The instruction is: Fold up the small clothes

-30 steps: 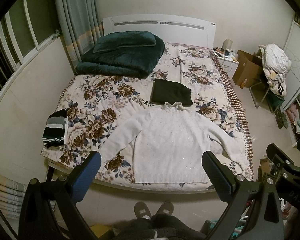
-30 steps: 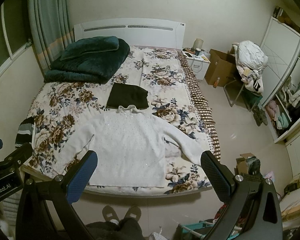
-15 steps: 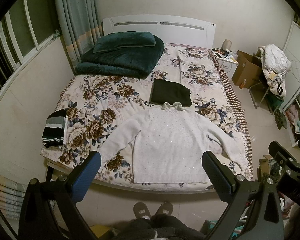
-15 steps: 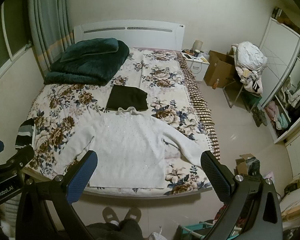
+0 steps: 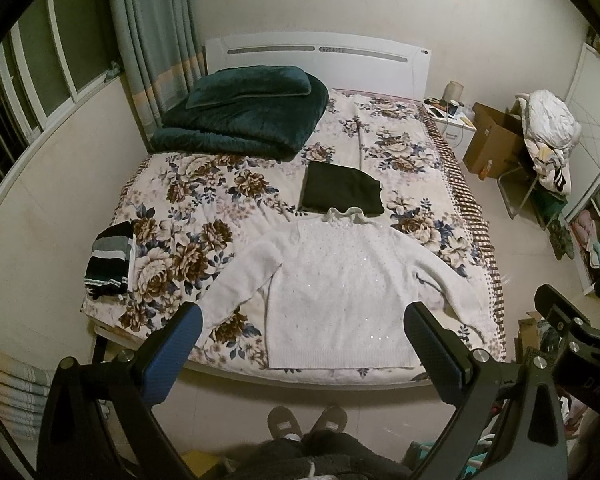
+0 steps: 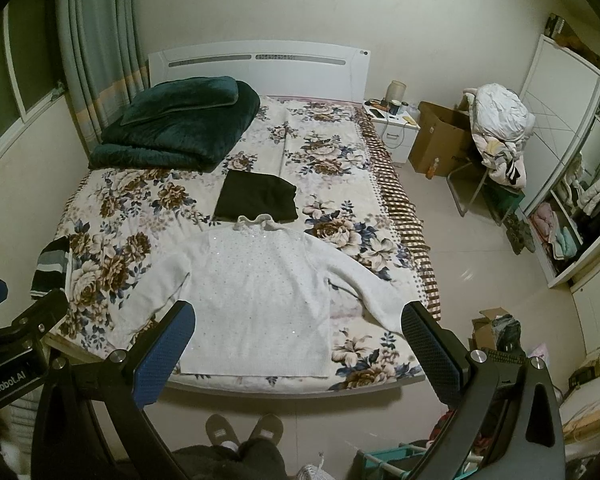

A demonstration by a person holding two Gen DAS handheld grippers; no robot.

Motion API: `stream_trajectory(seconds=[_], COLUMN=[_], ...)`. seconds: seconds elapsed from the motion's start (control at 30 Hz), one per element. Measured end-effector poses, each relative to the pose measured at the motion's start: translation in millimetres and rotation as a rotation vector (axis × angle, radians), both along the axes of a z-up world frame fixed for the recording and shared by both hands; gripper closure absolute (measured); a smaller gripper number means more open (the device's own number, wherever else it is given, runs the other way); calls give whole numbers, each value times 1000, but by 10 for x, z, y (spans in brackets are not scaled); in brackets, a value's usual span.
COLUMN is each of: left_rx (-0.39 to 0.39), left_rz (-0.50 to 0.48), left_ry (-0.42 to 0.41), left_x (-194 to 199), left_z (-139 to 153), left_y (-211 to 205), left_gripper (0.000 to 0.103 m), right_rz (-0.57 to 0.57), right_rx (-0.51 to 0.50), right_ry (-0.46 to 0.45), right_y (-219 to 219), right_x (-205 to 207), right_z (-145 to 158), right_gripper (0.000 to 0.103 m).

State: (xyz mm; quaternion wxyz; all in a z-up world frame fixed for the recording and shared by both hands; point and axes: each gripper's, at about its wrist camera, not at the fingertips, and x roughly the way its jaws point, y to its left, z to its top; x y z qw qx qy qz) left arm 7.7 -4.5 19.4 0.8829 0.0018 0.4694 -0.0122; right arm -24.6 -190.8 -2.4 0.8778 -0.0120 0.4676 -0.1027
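A white knit sweater [image 5: 340, 292] [image 6: 260, 292] lies flat and face up at the foot of the floral bed [image 5: 228, 196] [image 6: 332, 168], sleeves spread to both sides. Behind its collar sits a folded dark garment [image 5: 342, 194] [image 6: 256, 198]. A folded striped garment [image 5: 110, 260] [image 6: 52, 266] rests at the bed's left edge. My left gripper [image 5: 302, 328] hangs open above the sweater's hem, holding nothing. My right gripper [image 6: 298, 326] is open too, high over the lower right of the sweater, clear of the cloth.
A folded dark green blanket with a pillow [image 5: 244, 116] [image 6: 180, 124] fills the head left of the bed. A nightstand [image 6: 394, 128], a cardboard box [image 6: 440, 140] and a chair piled with clothes [image 6: 500, 132] stand to the right. The person's slippered feet [image 5: 306, 426] stand at the bed's foot.
Both grippers stay open and nearly still; the view has drifted very slightly back from the bed. The clothes have not moved.
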Motion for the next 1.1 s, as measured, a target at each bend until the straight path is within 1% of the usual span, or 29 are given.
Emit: stream_trajectory(seconds=[0.67, 0.77, 0.83, 0.9, 0.93, 0.97, 1.0, 1.03, 1.1], left_rx=[-1, 9, 28, 71, 80, 87, 86, 84, 81], left_rz=[-2, 0, 7, 15, 14, 11, 9, 10, 17], left_ry=[-1, -9, -28, -69, -74, -75, -66, -56, -37], left_x=[13, 110, 188, 388, 472, 603, 727, 781, 948], left_z=[27, 28, -6, -113, -163, -281, -392, -592, -840], left_y=[4, -8, -10, -41, -58, -67, -87, -111, -171], left_gripper=[0, 0, 0, 0, 0, 0, 0, 0, 0], right_rz=[-2, -9, -27, -66, -96, -113, -149, -199, -298], right_rx=[2, 15, 45, 95, 121, 126, 134, 140, 150], right_ry=[-1, 3, 11, 32, 45, 47, 58, 72, 89], right_y=[-38, -46, -56, -158, -191, -265, -374, -528, -886], right_x=[-4, 29, 157, 235, 452, 473, 510, 545, 583], right_z=[-109, -118, -46, -120, -79, -152, -254, -382, -653], right_gripper=[0, 0, 0, 0, 0, 0, 0, 0, 0])
